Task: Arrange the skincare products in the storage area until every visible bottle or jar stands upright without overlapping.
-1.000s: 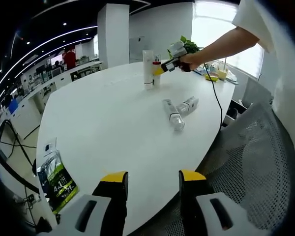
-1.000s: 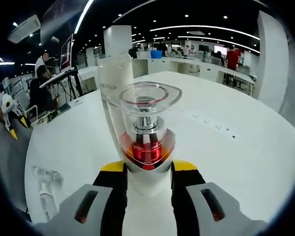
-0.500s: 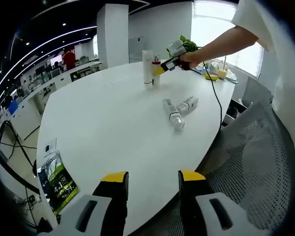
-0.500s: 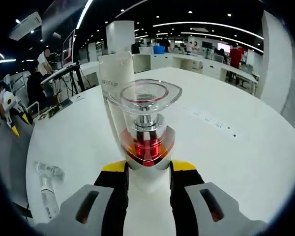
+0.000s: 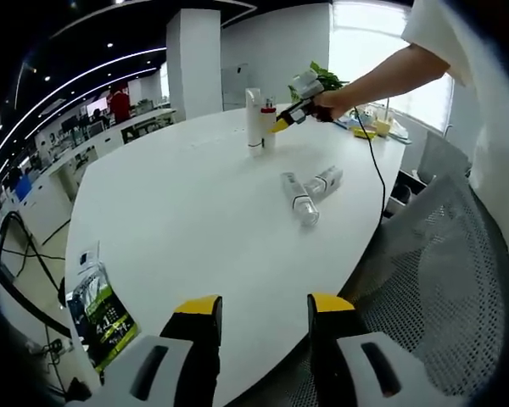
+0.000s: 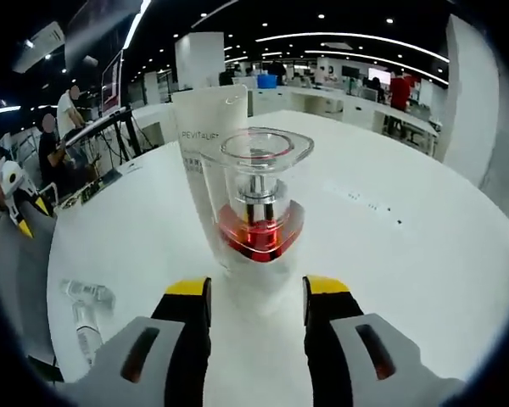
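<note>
In the right gripper view a small bottle [image 6: 256, 208] with a clear cap and a red band stands upright on the white table [image 6: 407, 254]. A tall white tube [image 6: 205, 140] stands just behind it. My right gripper [image 6: 256, 292] is open, its jaws a little apart from the bottle's sides. A clear bottle [image 6: 86, 315] lies flat at the left. In the left gripper view the tube [image 5: 254, 120] and small bottle [image 5: 269, 129] stand at the far side, with the right gripper [image 5: 280, 124] beside them. Two bottles [image 5: 299, 197] [image 5: 325, 181] lie on their sides mid-table. My left gripper [image 5: 260, 315] is open and holds nothing.
A green packet [image 5: 102, 309] lies at the table's near left edge. A mesh chair [image 5: 424, 280] stands to the right of the table. A plant [image 5: 327, 80] and small items sit at the far end. People stand at desks [image 6: 76, 119] in the background.
The right gripper's jaws have spread and let go of the small red-banded bottle, which now stands free beside the tube. The left gripper has stayed still.
</note>
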